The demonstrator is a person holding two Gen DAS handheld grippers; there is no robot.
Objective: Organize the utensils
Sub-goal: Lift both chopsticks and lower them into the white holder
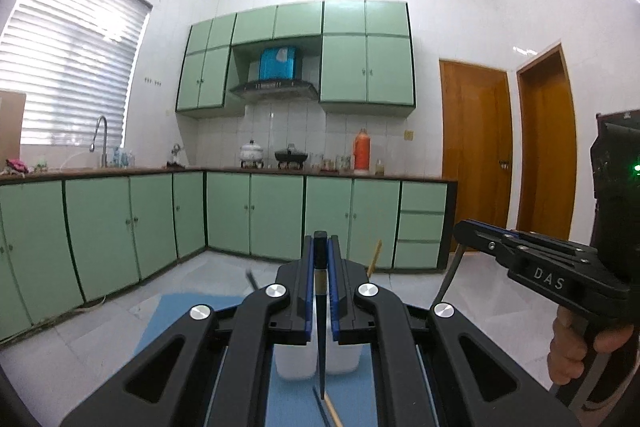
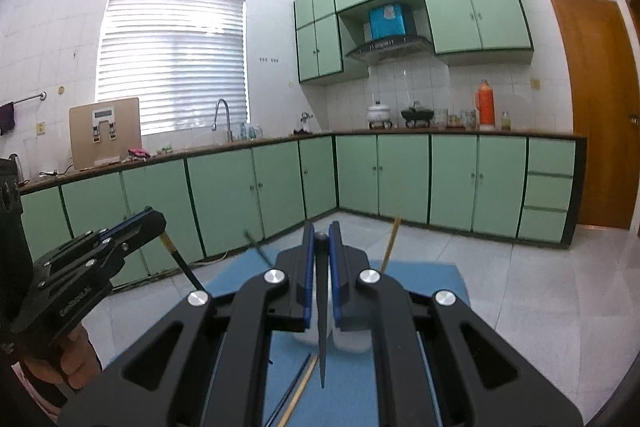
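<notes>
The left claw (image 1: 321, 247) is clenched on a dark chopstick (image 1: 321, 327), a slim tapered stick with a pale band near its thick end; its butt sticks up just above the blue pads (image 1: 309, 291) and the thin tip hangs down, pointing at the blue mat (image 1: 288, 403) below. The right claw (image 2: 321, 239) is likewise clenched on a second dark stick (image 2: 323, 327), matt grey-black, with a rounded top showing between the pads and a fine point hanging below them. In the right view the left claw's stick shows slanted, pale at the gripped end and black below. Under both claws stand two white cups (image 1: 294, 363) side by side on the mat, partly hidden by the claw frames; both held sticks hang in front of the gap between them, whether above or inside cannot be told. On the mat nearer the camera lie two more sticks, one dark (image 2: 294, 387) and one pale wood (image 2: 300, 393), close together and slanted. Another pale stick (image 2: 390, 245) and a dark one (image 2: 256, 247) rise from behind the claw, seemingly standing in the cups. A hand (image 1: 580, 347) grips the right tool's handle. Beyond are green cabinets (image 1: 276, 215).
</notes>
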